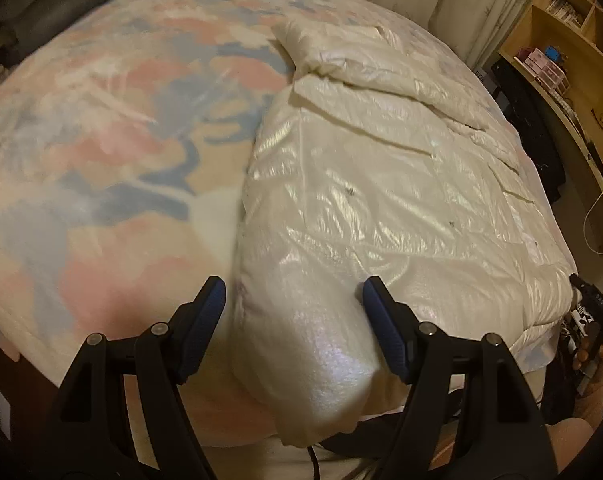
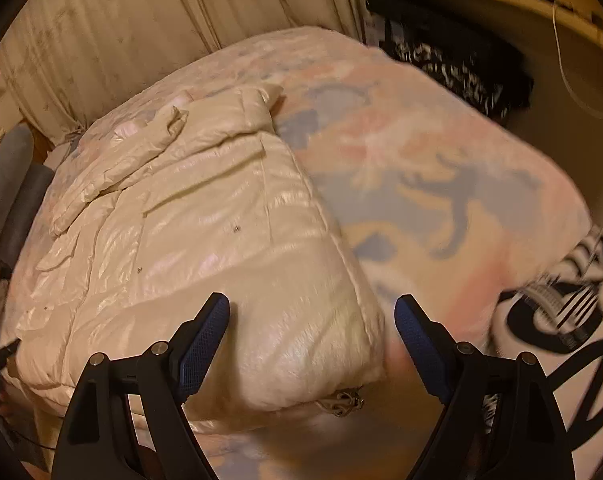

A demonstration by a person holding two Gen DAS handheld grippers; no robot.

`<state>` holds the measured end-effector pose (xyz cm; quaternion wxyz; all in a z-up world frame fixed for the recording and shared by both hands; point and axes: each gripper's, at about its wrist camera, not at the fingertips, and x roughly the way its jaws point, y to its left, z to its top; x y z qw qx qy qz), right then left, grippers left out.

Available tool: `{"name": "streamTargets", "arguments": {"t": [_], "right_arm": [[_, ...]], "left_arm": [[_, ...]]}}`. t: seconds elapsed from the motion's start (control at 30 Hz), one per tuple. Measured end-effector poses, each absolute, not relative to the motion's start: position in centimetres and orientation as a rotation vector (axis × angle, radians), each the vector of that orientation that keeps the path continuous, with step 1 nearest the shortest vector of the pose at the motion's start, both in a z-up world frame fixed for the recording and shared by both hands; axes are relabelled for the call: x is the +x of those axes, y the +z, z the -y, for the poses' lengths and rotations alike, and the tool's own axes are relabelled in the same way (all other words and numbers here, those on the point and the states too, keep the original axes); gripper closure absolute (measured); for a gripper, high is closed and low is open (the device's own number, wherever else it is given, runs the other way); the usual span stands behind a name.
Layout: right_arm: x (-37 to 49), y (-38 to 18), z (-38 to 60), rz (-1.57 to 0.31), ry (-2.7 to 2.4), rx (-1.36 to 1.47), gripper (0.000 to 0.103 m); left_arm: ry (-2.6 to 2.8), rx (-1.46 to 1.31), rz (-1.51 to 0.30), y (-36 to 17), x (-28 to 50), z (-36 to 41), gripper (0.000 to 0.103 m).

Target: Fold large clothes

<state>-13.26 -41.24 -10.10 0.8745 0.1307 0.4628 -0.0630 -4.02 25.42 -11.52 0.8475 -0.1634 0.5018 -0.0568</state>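
A large cream, shiny puffer jacket (image 1: pixel 381 200) lies spread on a bed with a pink, blue and cream patterned blanket (image 1: pixel 101 140). In the left wrist view my left gripper (image 1: pixel 293 292) is open, its blue-padded fingers straddling a near corner of the jacket that hangs over the bed edge. In the right wrist view the jacket (image 2: pixel 205 232) lies on the left half of the blanket (image 2: pixel 441 168). My right gripper (image 2: pixel 311 312) is open above the jacket's near corner, where a small metal zipper pull (image 2: pixel 345 400) shows. A sleeve (image 2: pixel 121 168) lies folded across the jacket's far end.
Cream curtains (image 2: pixel 141 32) hang behind the bed. Wooden shelves (image 1: pixel 573 40) with small boxes stand to the right of the bed. A black-and-white patterned cloth (image 2: pixel 561 320) lies at the bed's right edge. Grey cushions (image 1: pixel 61 4) sit at the far left.
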Motion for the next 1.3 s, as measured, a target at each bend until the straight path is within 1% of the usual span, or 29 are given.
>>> {"name": "streamTargets", "arguments": {"t": [0.17,0.27,0.3,0.33,0.4,0.5,0.53,0.57,0.6,0.67,0.77,0.87,0.93,1.07,1.3], "right_arm": [[-12.3,-13.2,41.4,-0.986,-0.101,0.352,0.017],[-12.2,-14.2,41.3,-0.969,-0.083,0.403,0.02],[-12.1,-14.4,41.0,-0.964,-0.077,0.411,0.025],[-12.1,-14.5,40.8,-0.961,-0.069,0.42,0.029],[-11.8,-14.6,40.2,-0.956,-0.05,0.431,0.042],[-11.7,-14.6,39.6,-0.947,-0.03,0.451,0.055],[-11.8,-14.4,39.5,-0.945,-0.027,0.456,0.058],[-11.6,-14.4,39.2,-0.942,-0.019,0.462,0.065],[-11.6,-14.2,39.2,-0.94,-0.01,0.467,0.071],[-11.3,-13.8,38.5,-0.937,-0.01,0.46,0.075],[-10.9,-12.9,37.5,-0.932,-0.029,0.415,0.081],[-10.8,-11.2,36.8,-0.903,-0.041,0.389,0.085],[-11.1,-9.8,36.7,-0.877,-0.042,0.393,0.086],[-11.9,-6.4,36.1,-0.812,-0.02,0.411,0.087],[-13.9,-1.4,35.2,-0.757,0.003,0.418,0.087]], "left_arm": [[-0.124,-0.412,-1.052,-13.0,-3.8,-25.6,0.026],[-0.122,-0.432,-1.046,-13.3,-3.8,-25.5,0.024],[-0.118,-0.434,-1.045,-13.4,-3.8,-25.5,0.024],[-0.115,-0.437,-1.044,-13.4,-3.7,-25.3,0.024],[-0.108,-0.446,-1.041,-13.5,-3.7,-25.2,0.024],[-0.096,-0.461,-1.036,-13.5,-3.7,-24.9,0.026],[-0.094,-0.468,-1.034,-13.5,-3.8,-24.8,0.033],[-0.102,-0.486,-1.034,-13.6,-3.8,-24.6,0.045],[-0.11,-0.504,-1.035,-13.6,-3.7,-24.6,0.052],[-0.104,-0.533,-1.029,-13.4,-3.8,-24.3,0.072],[-0.051,-0.523,-1.009,-12.3,-4.0,-23.6,0.087],[-0.007,-0.516,-0.989,-11.0,-4.4,-23.3,0.093],[0.008,-0.533,-0.972,-9.9,-4.8,-23.5,0.094],[0.028,-0.569,-0.956,-7.8,-6.1,-24.1,0.095],[-0.014,-0.602,-0.939,-3.2,-9.7,-25.5,0.095]]}}
